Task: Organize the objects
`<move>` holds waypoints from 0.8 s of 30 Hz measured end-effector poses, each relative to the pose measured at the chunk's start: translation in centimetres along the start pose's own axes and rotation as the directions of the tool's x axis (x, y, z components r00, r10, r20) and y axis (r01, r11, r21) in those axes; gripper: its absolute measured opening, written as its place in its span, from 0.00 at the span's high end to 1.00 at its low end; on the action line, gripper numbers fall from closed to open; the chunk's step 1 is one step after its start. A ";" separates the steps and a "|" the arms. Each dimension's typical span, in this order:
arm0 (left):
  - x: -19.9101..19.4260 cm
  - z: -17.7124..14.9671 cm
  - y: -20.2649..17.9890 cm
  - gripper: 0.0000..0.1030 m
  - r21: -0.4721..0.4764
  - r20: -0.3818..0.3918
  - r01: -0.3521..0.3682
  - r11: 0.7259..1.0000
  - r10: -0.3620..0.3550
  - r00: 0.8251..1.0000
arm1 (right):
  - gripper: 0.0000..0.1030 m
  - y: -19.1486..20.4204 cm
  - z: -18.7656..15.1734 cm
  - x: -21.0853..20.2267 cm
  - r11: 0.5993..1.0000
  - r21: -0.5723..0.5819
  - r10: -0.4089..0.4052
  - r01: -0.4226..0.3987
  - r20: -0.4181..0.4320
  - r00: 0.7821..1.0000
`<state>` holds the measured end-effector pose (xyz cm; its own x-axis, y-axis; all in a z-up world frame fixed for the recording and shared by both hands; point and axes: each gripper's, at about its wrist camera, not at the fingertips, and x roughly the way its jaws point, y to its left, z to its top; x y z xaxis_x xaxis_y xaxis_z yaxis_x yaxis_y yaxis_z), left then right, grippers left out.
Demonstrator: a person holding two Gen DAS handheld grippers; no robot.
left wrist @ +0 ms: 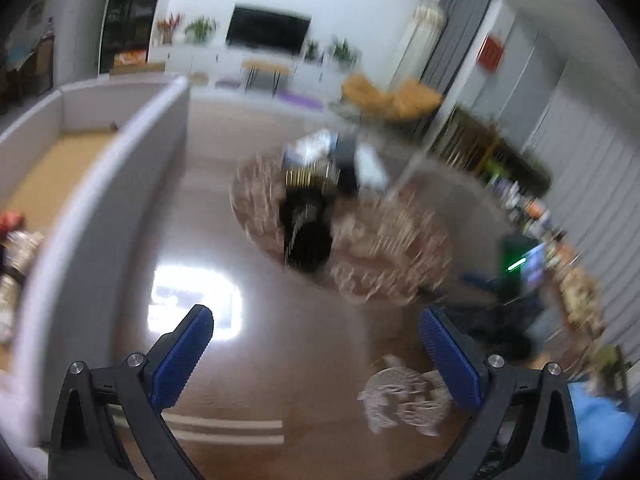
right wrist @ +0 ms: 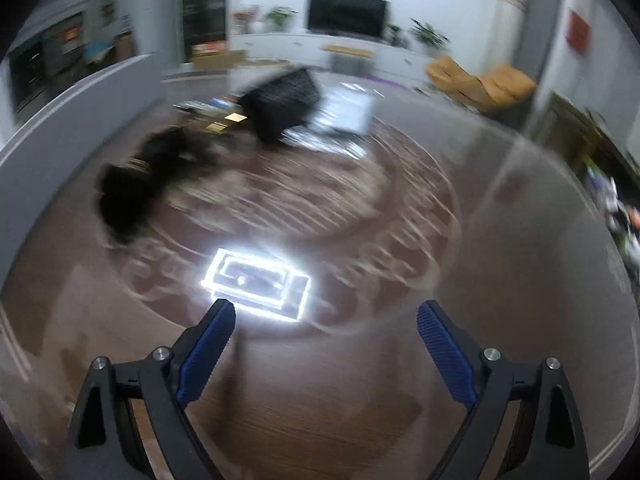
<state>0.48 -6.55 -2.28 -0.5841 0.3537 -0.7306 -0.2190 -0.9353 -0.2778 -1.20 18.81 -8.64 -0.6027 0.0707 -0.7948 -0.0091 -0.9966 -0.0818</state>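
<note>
A black basket point(right wrist: 282, 102) sits tilted on the far side of the glossy brown counter point(right wrist: 320, 400), with a white box-like item point(right wrist: 348, 114) just beside it on its right and small gold-coloured pieces point(right wrist: 228, 122) near it on its left; a dark, blurred mass point(right wrist: 136, 184) lies nearer on the left, too smeared to name; in the left wrist view the same dark things point(left wrist: 312, 216) rest on the patterned round centre point(left wrist: 380, 248) of the counter, with a pale patterned object point(left wrist: 404, 398) lying close to the camera; a ceiling light's glare point(right wrist: 258, 284) shines on the counter. The left gripper point(left wrist: 316, 332) hangs above the counter, blue pads spread wide and holding nothing; the right gripper point(right wrist: 326, 328) is likewise wide apart and bare. Beyond, a grey partition point(left wrist: 104, 208), a television point(right wrist: 346, 14), potted plants point(right wrist: 428, 34) and a yellow seat point(right wrist: 480, 80) line the room.
</note>
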 end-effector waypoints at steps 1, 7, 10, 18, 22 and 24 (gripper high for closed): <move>1.8 -0.3 -0.5 0.00 0.010 -0.033 -0.026 1.000 0.027 0.999 | 0.09 -0.8 -0.1 0.0 0.999 0.033 0.028 -0.027 -0.006 1.000; 9.7 0.3 -3.2 0.00 0.132 -0.072 -0.176 0.976 0.186 0.980 | 0.03 -2.3 0.3 -0.3 0.996 0.088 0.025 -0.022 -0.033 0.999; 10.5 0.0 -3.6 0.00 0.160 -0.097 -0.200 0.967 0.217 0.971 | 0.00 -1.8 0.3 -0.2 0.996 0.093 0.017 -0.014 -0.034 0.999; 11.3 0.3 -3.6 0.00 0.162 -0.081 -0.222 0.961 0.237 0.968 | 0.00 -1.2 0.7 0.3 0.995 0.104 0.003 0.001 -0.034 0.999; 11.1 0.1 -3.6 0.00 0.163 -0.078 -0.225 0.961 0.240 0.968 | 0.00 -1.1 0.7 0.4 0.995 0.104 0.002 0.001 -0.034 0.999; 11.1 0.1 -3.6 0.00 0.162 -0.078 -0.225 0.961 0.240 0.968 | 0.00 -1.1 0.7 0.4 0.995 0.104 0.002 0.001 -0.034 0.999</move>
<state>-5.28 0.70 -9.33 -0.5567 0.1180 -0.8223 -0.2058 -0.9786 -0.0010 -1.97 19.93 -8.43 -0.5755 0.0699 -0.8148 -0.0926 -0.9955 -0.0200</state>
